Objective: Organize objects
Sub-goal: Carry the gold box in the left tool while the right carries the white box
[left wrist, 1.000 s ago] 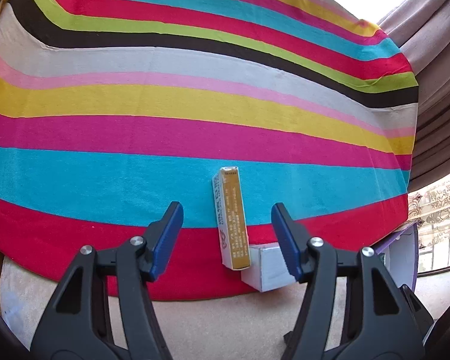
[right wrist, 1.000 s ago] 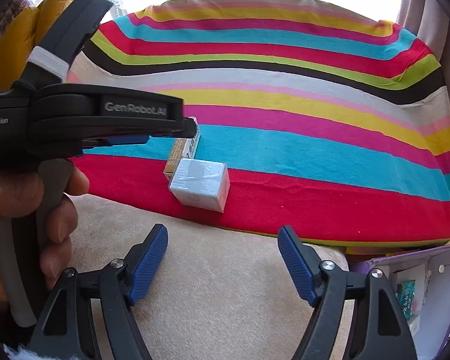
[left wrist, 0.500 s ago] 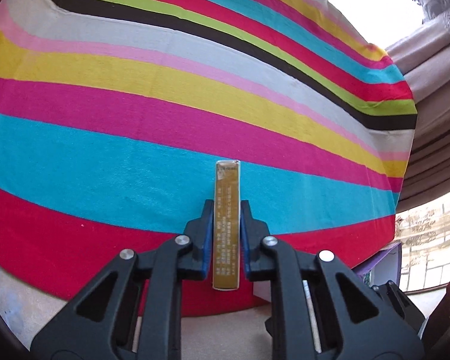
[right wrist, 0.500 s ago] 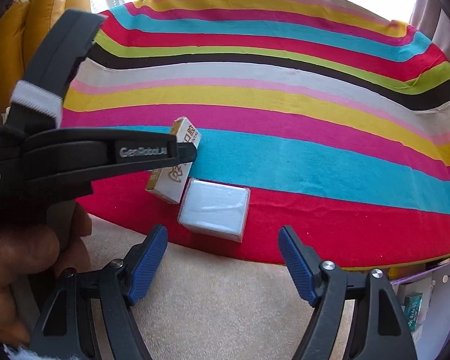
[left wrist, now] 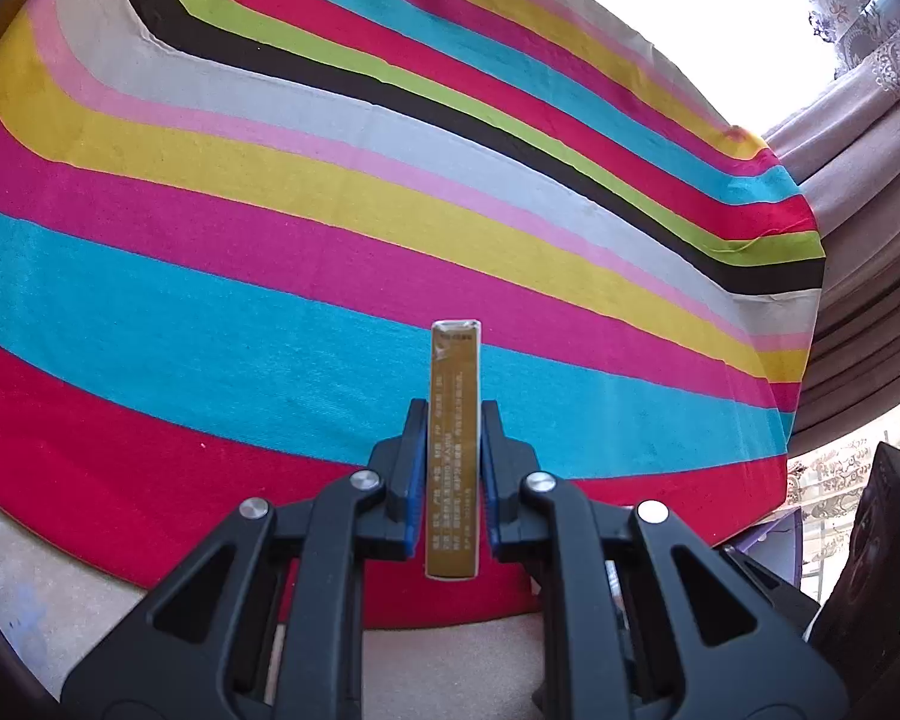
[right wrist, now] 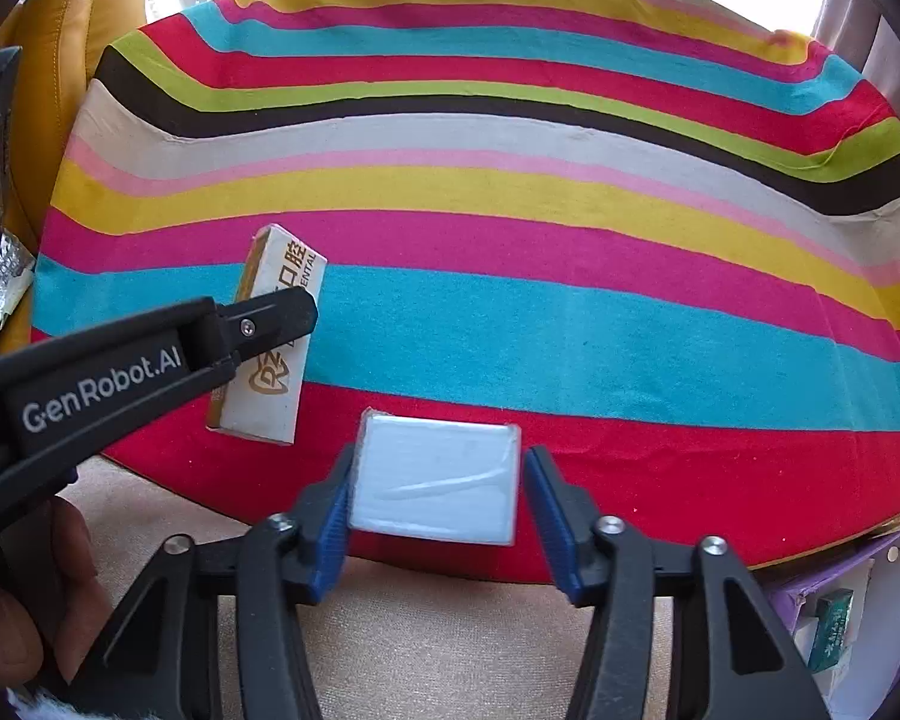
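My left gripper pinches the slim gold-and-white cardboard box clear of the striped cloth. My right gripper brackets the white film-wrapped rectangular box on the red stripe; contact unclear. Pick-up step. Next, I judge: close, lift, carry toward the purple organiser box.

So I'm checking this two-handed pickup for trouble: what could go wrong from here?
The left tongs pinch the gold box by its near half, so it may pivot or slip. The right tongs straddle the white box with a gap on the right; closing could shove it sideways.
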`<state>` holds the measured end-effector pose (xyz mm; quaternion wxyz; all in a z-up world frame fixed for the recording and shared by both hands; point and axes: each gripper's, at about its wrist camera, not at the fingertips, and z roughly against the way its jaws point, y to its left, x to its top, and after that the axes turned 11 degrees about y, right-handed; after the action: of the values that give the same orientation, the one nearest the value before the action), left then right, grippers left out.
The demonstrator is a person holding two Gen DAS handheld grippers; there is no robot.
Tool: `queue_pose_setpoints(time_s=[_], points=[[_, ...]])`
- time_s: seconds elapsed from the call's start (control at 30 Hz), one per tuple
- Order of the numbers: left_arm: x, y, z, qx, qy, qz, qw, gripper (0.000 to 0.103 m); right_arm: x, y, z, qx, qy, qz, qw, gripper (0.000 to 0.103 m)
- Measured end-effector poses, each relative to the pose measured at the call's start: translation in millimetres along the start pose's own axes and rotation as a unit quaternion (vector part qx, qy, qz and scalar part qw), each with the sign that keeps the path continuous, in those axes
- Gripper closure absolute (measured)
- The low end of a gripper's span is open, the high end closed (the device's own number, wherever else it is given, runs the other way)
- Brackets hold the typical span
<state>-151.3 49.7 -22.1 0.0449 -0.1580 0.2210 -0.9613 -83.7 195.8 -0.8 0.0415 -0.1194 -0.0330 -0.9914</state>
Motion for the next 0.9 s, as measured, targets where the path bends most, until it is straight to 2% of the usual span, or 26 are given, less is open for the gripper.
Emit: queue_pose_setpoints(time_s=[0.47,0.9], points=[[-20.2,-13.2,21.1,0.052,-0.043,-0.031,0.9972,0.084,-19.9,-17.9,18.3,-0.018,-0.046,-0.044,0.998,0.056],[-45.6,-38.6,29.8,0.044,-0.047,-0.068,0.9956,0.084,-50.2,-47.7,42.7,-0.034,-0.071,-0.079,0.994,0.056]])
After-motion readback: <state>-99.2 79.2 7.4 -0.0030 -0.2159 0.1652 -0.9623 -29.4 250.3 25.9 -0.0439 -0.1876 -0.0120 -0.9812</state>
